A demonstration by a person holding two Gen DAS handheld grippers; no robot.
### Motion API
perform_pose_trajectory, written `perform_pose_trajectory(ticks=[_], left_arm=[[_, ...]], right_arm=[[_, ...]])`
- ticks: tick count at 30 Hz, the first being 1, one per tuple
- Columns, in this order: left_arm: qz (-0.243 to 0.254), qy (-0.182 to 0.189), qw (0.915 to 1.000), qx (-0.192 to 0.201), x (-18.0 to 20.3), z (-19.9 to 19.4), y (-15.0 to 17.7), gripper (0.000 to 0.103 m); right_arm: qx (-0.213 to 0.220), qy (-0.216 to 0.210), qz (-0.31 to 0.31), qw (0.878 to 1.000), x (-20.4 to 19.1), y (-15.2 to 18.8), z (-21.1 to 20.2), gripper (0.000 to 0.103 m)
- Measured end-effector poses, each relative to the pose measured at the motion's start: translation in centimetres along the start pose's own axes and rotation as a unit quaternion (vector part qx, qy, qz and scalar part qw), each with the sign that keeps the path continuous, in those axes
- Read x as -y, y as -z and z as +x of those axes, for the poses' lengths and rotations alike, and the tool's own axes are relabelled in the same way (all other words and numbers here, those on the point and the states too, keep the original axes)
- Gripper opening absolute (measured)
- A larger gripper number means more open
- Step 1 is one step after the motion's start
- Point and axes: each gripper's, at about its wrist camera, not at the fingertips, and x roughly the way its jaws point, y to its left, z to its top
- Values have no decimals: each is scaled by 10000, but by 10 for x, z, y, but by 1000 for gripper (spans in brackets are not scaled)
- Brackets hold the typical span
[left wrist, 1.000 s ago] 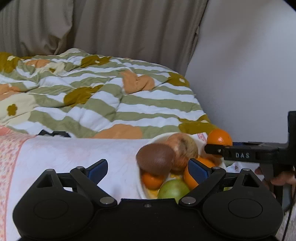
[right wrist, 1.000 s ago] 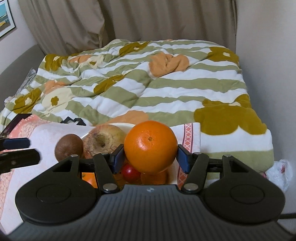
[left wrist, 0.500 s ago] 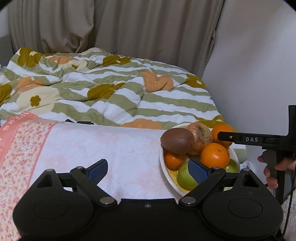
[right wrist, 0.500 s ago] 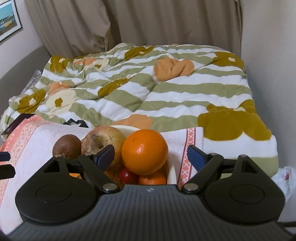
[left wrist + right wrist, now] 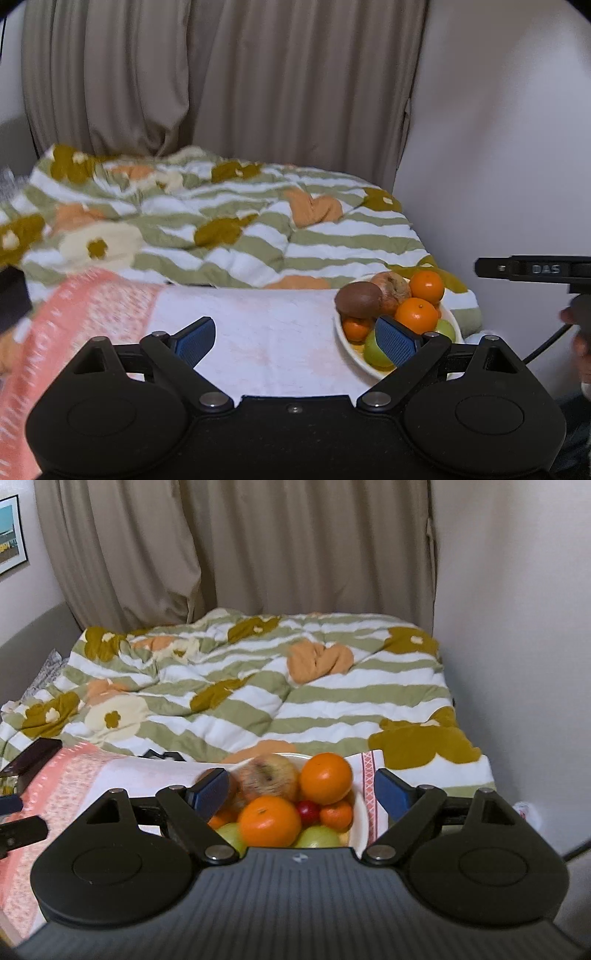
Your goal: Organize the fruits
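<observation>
A white plate (image 5: 349, 349) heaped with fruit sits at the right end of a cloth-covered table (image 5: 266, 332). It holds two big oranges (image 5: 426, 287) (image 5: 416, 314), a brown fruit (image 5: 359, 300), a blotchy apple (image 5: 393, 286), a small mandarin (image 5: 355, 328) and green apples (image 5: 375, 350). In the right wrist view the plate (image 5: 360, 823) shows the top orange (image 5: 325, 777), a second orange (image 5: 269, 821) and a small red fruit (image 5: 308, 811). My left gripper (image 5: 295, 338) is open and empty, left of the plate. My right gripper (image 5: 301, 792) is open and empty, above and behind the plate.
A striped flowered quilt (image 5: 229, 229) covers the bed behind the table. A beige curtain (image 5: 221, 74) and a white wall (image 5: 498, 147) stand behind. A dark object (image 5: 31, 755) lies at the table's far left. The tablecloth has a pink left part (image 5: 74, 317).
My right gripper opened and let the orange go onto the top of the fruit pile, then pulled back and up. My left gripper also drew back from the plate.
</observation>
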Motion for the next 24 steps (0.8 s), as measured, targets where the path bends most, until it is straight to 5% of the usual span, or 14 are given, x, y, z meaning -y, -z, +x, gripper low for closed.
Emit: perform_pose_trajectory(ticks=[11,24], left_arm=[[339,-191,9987,328,-30,-75,16,103],[400,-275,9985,266,-60,-109,44,103]], right_arm=[[191,349,-98,9992,-84,52,-98,103],[-100,614,59,9980,-134,99,-123,103]])
